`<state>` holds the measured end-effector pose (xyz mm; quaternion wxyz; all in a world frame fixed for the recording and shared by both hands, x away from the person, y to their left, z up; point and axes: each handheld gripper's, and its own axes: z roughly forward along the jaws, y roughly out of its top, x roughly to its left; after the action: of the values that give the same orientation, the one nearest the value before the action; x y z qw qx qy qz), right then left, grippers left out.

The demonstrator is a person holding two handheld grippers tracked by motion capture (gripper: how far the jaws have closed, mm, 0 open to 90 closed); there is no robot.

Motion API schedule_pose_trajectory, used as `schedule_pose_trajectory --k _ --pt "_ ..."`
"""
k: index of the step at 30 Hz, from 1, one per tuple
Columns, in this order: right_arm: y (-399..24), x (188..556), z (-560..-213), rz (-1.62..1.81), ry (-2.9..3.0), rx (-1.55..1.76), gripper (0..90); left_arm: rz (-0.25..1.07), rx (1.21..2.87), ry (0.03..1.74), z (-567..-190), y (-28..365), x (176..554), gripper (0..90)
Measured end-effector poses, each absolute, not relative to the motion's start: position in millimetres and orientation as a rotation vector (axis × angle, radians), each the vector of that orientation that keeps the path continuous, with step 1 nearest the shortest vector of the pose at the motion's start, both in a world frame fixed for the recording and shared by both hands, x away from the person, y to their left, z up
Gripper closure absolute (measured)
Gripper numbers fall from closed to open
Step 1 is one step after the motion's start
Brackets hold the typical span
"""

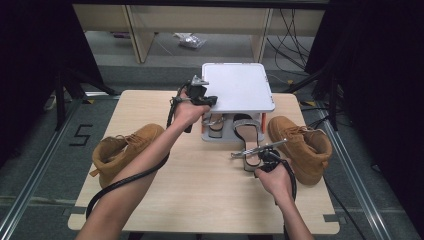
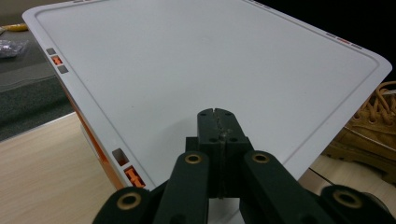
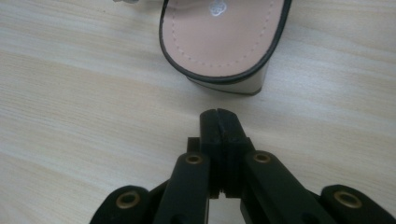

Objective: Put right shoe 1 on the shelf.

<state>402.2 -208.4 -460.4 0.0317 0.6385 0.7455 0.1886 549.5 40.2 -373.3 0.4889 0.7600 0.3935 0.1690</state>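
Both jaws on my right hand-held gripper (image 3: 218, 114) are pressed together, empty, just behind the sandal (image 3: 222, 39) heel on the table (image 3: 70, 116). My left hand-held gripper (image 2: 217, 114) is closed too, over the white shelf (image 2: 187, 70). Next I think I must open the right one to grab the sandal.

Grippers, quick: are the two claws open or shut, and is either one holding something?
Left gripper: shut, holding nothing, over the white shelf top.
Right gripper: shut, holding nothing, just short of the sandal's heel.

A light wooden table (image 1: 200, 190) carries a white two-tier shoe rack (image 1: 240, 87) at upper centre, a tan boot (image 1: 125, 152) left, another tan boot (image 1: 302, 147) right, and a heeled sandal (image 1: 248, 145) in front of the rack.
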Motion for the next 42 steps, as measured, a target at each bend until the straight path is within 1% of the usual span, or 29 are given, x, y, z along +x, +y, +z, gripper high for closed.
schedule_pose_trajectory --k 8,10,13,15,23,33,42 --pt "-204 405 -465 0.589 2.292 1.952 90.0 0.412 1.837 0.955 -374 41 549 89.9" --pt "-197 404 -466 0.599 2.22 2.037 90.0 0.414 1.838 0.954 -374 41 549 89.9" --pt "-203 406 -467 0.597 2.267 1.927 90.0 0.411 1.841 0.957 -374 41 549 89.9" --pt "-201 408 -467 0.611 2.239 1.965 90.0 0.415 1.852 0.954 -374 41 549 89.9" --pt "-200 408 -467 0.609 2.24 1.946 90.0 0.41 1.852 0.95 -374 42 549 89.9" --pt "-199 410 -464 0.631 2.206 1.941 90.0 0.412 1.84 0.96 -374 41 549 89.9" --pt "-196 415 -454 0.661 2.205 1.896 90.0 0.414 1.851 0.954 -374 41 550 89.9"
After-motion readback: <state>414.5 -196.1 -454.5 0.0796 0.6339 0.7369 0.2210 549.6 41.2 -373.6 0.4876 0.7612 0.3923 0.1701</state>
